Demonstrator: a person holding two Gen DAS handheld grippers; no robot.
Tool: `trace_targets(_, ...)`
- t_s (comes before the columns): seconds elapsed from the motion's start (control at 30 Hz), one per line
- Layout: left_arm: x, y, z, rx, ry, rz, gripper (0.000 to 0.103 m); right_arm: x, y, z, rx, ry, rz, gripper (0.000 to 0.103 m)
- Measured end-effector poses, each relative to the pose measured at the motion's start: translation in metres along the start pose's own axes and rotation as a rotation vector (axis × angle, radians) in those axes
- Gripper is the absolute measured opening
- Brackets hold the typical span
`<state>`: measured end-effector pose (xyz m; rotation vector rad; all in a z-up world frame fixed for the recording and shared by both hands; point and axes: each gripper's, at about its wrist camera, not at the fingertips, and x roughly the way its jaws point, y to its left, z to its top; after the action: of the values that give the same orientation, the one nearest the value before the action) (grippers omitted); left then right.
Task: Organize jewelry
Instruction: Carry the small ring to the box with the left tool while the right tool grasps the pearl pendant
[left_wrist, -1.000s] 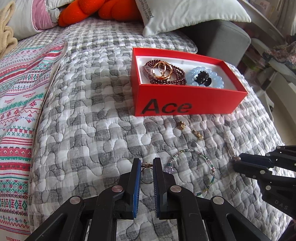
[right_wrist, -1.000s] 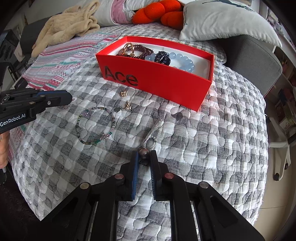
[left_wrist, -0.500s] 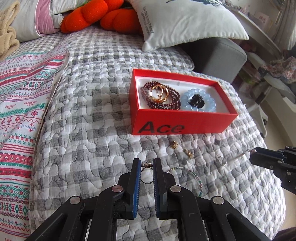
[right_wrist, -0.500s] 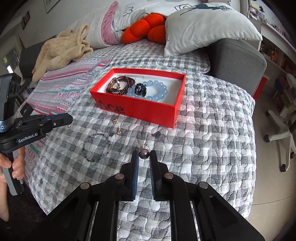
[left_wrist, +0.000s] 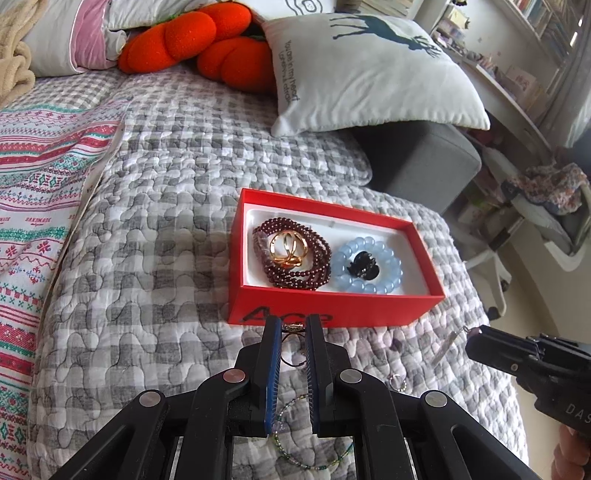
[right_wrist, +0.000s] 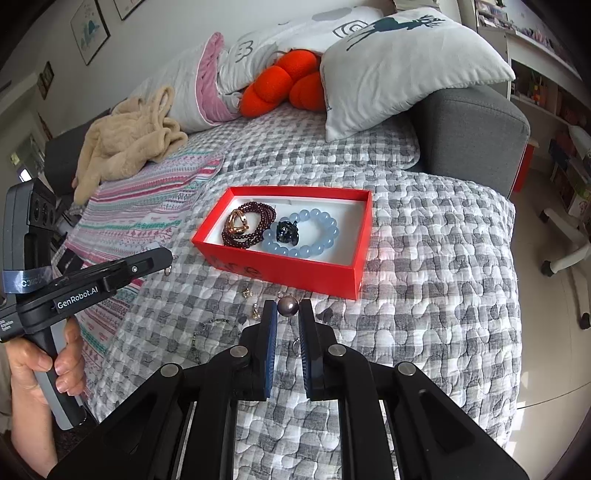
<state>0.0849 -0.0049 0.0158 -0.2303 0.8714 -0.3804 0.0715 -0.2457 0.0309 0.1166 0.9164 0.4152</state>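
Note:
A red "Ace" box (left_wrist: 332, 314) (right_wrist: 295, 273) lies on the quilted bed, holding a dark red bead bracelet (left_wrist: 317, 258), gold rings (left_wrist: 288, 247) and a blue bead bracelet (left_wrist: 384, 284) around a black charm. My left gripper (left_wrist: 293, 325) is shut on a thin ring (left_wrist: 291, 328), held above the quilt just before the box front. My right gripper (right_wrist: 287, 307) is shut on a dark pearl pendant (right_wrist: 287, 306), raised near the box's front right; its chain hangs below. A green bead bracelet (left_wrist: 295, 458) and small earrings (right_wrist: 246, 292) lie on the quilt.
A white deer pillow (left_wrist: 369, 74), orange plush cushion (left_wrist: 207, 48) and beige blanket (right_wrist: 125, 140) lie behind the box. A striped blanket (left_wrist: 33, 206) covers the bed's left side. A grey bed end (right_wrist: 476, 136) and the floor lie to the right.
Both grippers have risen from the quilt with their pieces and moved toward the box. The ring and the pearl pendant now hang clear of the bed.

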Motion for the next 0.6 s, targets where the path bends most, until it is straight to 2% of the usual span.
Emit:
trace_targets(0.17,0.008,-0.003,0.007,-0.003,-0.001,-0.029,0.007,0.003,-0.002,0.007,0.020,-0.010,0.013,0.012)
trace_targets(0.4,0.025,-0.010,0.019,-0.012,-0.027,-0.105,0.007,0.004,-0.012,0.027,0.073,-0.091,-0.034,0.012)
trace_targets(0.6,0.047,-0.012,0.029,-0.039,-0.020,-0.109,0.007,0.011,-0.020,0.039,0.118,-0.131,-0.003,0.012)
